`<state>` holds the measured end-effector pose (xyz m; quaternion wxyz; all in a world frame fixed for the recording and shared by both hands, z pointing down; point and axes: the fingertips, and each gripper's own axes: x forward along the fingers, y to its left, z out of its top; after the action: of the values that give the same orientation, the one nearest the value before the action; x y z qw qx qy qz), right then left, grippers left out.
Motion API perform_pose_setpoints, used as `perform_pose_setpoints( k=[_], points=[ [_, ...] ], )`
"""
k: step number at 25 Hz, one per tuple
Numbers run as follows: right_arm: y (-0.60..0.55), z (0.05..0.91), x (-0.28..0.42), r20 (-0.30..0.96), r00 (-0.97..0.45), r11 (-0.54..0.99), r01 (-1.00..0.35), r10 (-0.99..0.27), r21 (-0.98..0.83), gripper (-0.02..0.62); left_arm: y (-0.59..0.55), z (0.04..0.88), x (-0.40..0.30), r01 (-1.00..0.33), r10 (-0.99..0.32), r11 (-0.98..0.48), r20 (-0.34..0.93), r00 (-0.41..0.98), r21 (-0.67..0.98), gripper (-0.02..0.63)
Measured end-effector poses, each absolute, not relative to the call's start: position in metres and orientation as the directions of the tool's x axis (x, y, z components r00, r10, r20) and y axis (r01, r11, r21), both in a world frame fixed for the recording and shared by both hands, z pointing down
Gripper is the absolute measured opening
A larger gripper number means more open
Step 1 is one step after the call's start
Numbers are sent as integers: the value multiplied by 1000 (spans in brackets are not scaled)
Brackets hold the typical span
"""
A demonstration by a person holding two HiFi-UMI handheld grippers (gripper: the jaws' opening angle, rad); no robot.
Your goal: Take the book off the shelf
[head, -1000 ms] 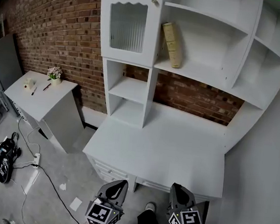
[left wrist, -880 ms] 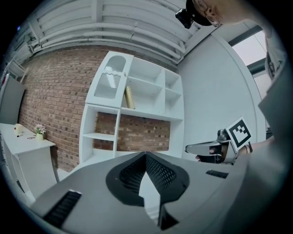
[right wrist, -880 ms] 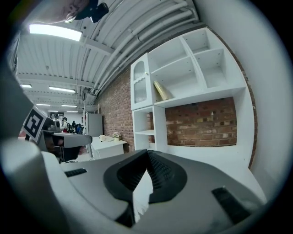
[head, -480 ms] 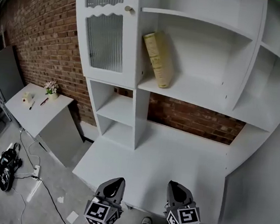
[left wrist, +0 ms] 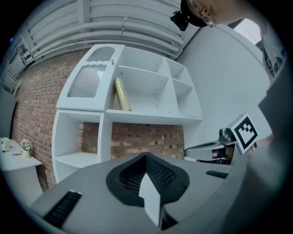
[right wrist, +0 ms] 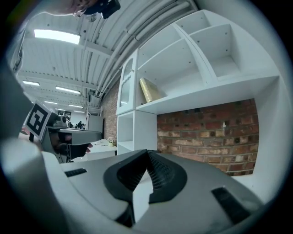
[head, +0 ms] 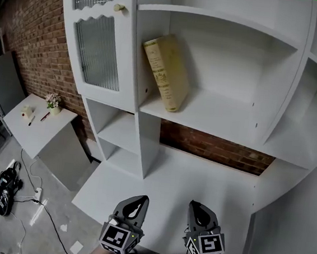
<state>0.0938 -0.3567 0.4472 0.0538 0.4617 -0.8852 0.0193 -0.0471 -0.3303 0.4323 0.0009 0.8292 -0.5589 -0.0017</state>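
Observation:
A yellow book point(head: 165, 72) leans against the left wall of an open shelf point(head: 205, 114) in a white wall unit; it shows small in the left gripper view as the book point(left wrist: 122, 94) and in the right gripper view as the book point(right wrist: 149, 90). My left gripper point(head: 133, 206) and right gripper point(head: 199, 211) hang side by side low in the head view, over the white desk top point(head: 181, 182), far below the book. Both are shut with nothing between the jaws.
A glass-fronted cabinet door point(head: 96, 46) with a knob stands left of the book. Open cubbies point(head: 121, 134) lie below it, and a brick wall point(head: 213, 146) backs the desk. A small side table point(head: 32, 124) with a flower pot sits at the left; cables lie on the floor.
The head view has moved closer to the shelf unit and tilted up, so the book looks larger and lower in frame. Both grippers stay shut and side by side.

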Motion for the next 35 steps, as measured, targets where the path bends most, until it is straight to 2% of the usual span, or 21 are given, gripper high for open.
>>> perform_pose_setpoints(
  k=[5,9,15,16,18,21,26,29,35],
  points=[
    [-378,422,86,72,-536,539,-841,-841,45,8,-370,403,-62,-922,-922,-386,-37,385,16,9],
    [-390,407,71,47,-511,514,-856,-858,64,6,-405,372,-84,-937,-937,-347,-31,348,-39,11],
    [-404,390,49,21,-471,471,-877,-882,91,8,-445,304,-86,-908,-906,-413,-73,417,-68,12],
    [-405,388,47,19,-464,464,-881,-885,91,8,-450,293,-83,-898,-894,-434,-89,438,-68,28],
    [-407,384,43,18,-452,451,-887,-892,95,8,-459,276,-75,-871,-864,-490,-107,492,-48,111],
    [-408,376,39,5,-433,431,-895,-901,117,8,-478,262,-68,-846,-841,-533,-99,531,-11,181],
    [-410,360,37,-21,-422,414,-897,-906,152,8,-515,239,-58,-840,-836,-543,-82,542,-13,370],
    [-410,357,37,-28,-417,408,-898,-908,164,8,-534,221,-63,-859,-856,-511,-95,508,14,416],
    [-414,357,42,-36,-409,398,-902,-912,169,8,-562,196,-61,-852,-854,-518,-100,510,72,423]
  ],
)
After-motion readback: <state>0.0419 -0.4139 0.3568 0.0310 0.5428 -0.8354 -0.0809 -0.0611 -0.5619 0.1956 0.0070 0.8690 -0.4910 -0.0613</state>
